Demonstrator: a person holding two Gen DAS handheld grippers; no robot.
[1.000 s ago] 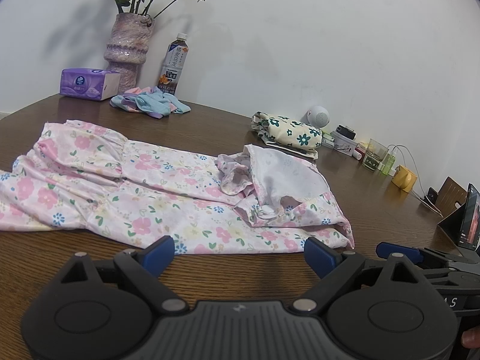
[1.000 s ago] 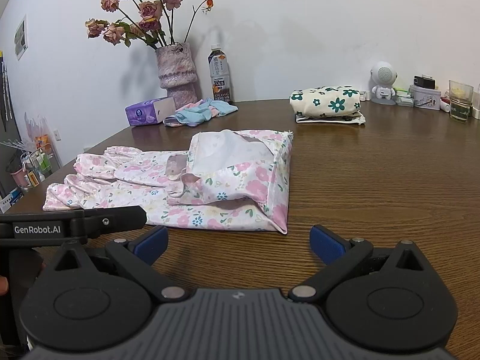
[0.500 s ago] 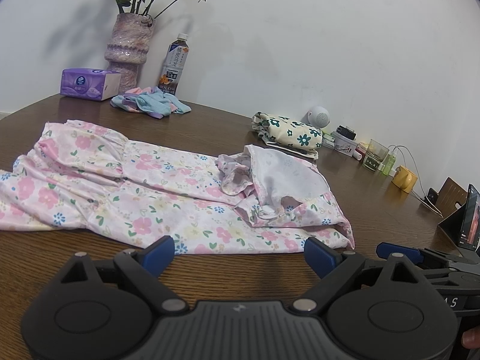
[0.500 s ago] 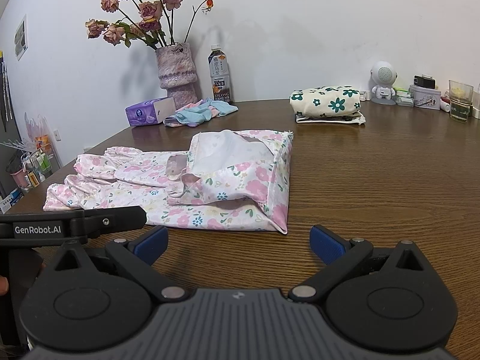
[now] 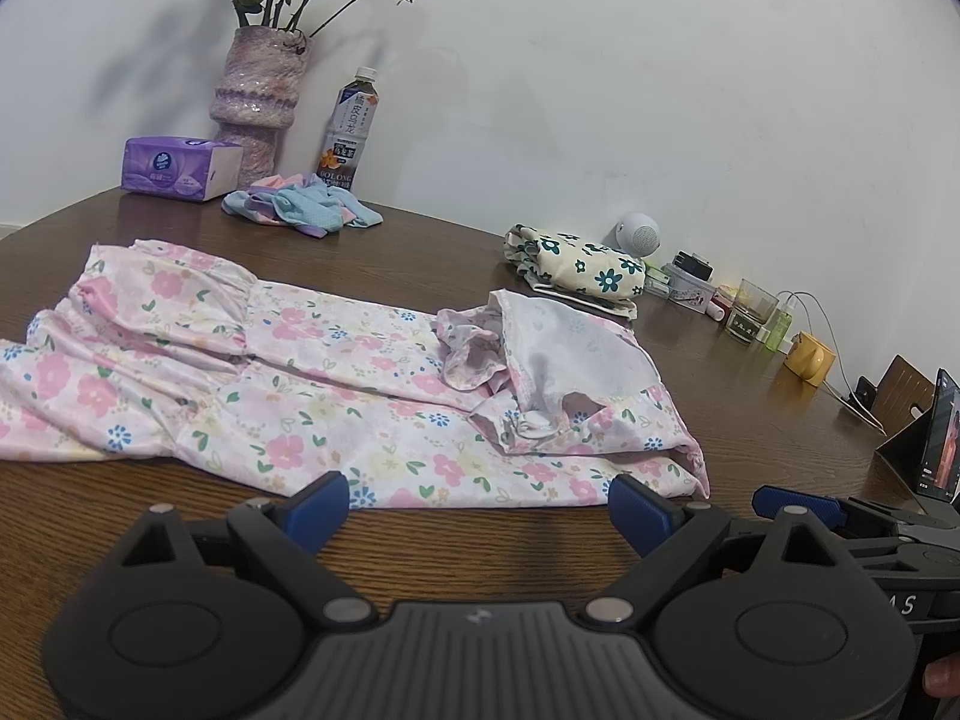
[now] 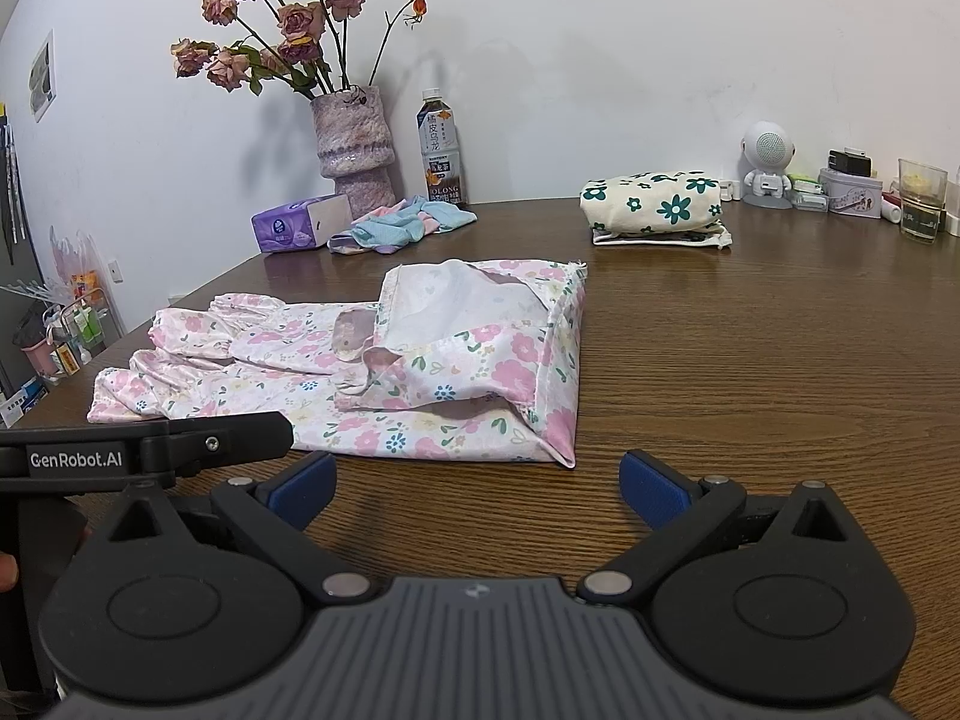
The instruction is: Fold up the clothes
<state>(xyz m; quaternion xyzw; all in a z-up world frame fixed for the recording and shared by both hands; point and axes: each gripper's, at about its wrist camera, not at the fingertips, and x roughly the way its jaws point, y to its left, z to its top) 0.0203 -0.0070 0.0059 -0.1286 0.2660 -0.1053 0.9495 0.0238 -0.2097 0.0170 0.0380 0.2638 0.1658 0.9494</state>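
Note:
A pink floral garment (image 5: 288,384) lies spread on the brown wooden table (image 5: 420,258), its right end folded back to show the pale lining (image 5: 570,348). In the right wrist view the same pink floral garment (image 6: 420,372) sits left of centre with the fold at its right edge. My left gripper (image 5: 477,507) hovers just before the garment's near hem, open and empty. My right gripper (image 6: 477,489) is also open and empty, short of the garment's near right corner. The right gripper's blue fingertip (image 5: 792,504) shows at the left wrist view's lower right.
A folded cream cloth with green flowers (image 6: 654,204) lies at the back. A vase of dried roses (image 6: 354,144), a tea bottle (image 6: 441,150), a tissue pack (image 6: 300,231) and a blue-pink cloth heap (image 6: 402,228) stand far left. Small items (image 6: 852,192) line the wall.

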